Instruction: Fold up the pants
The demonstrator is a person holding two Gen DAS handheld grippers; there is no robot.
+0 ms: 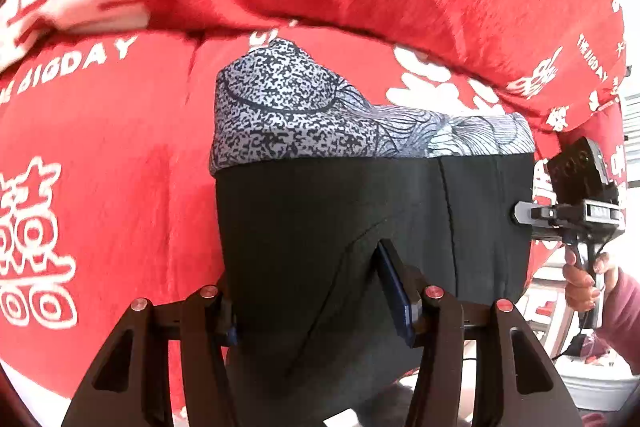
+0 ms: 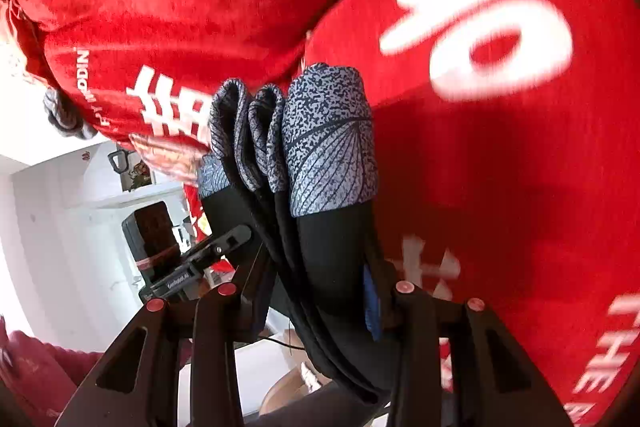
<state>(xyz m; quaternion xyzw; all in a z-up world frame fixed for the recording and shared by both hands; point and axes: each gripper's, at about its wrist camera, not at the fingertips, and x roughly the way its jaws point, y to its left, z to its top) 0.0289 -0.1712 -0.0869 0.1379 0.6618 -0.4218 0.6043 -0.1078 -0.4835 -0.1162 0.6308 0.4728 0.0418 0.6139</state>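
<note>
Red blanket (image 1: pixel 120 155) with white characters and "THE BIGDAY" lettering fills the background in both wrist views; a second fold of it bunches across the top. White room furniture shows past its edge in the right wrist view.

Pants (image 1: pixel 360 227): black, with a grey-and-black patterned band at the far end. Folded into layers, lying over the blanket.

Left hand-held gripper (image 1: pixel 320 311): pointing forward along the pants, fingers either side of the near black edge, clenched on the cloth. One blue pad (image 1: pixel 394 299) presses into a crease.

Right hand-held gripper (image 2: pixel 320 303): rolled well over, horizon steeply tilted in its view. Fingers closed on the stacked edges of the pants (image 2: pixel 332 239); several layers stand side by side, patterned ends furthest from the camera.

From the left wrist view, the right hand-held gripper (image 1: pixel 520 215) sits at the pants' right edge, held level, the person's right hand (image 1: pixel 584 279) wrapped round the grip below, maroon sleeve behind.
</note>
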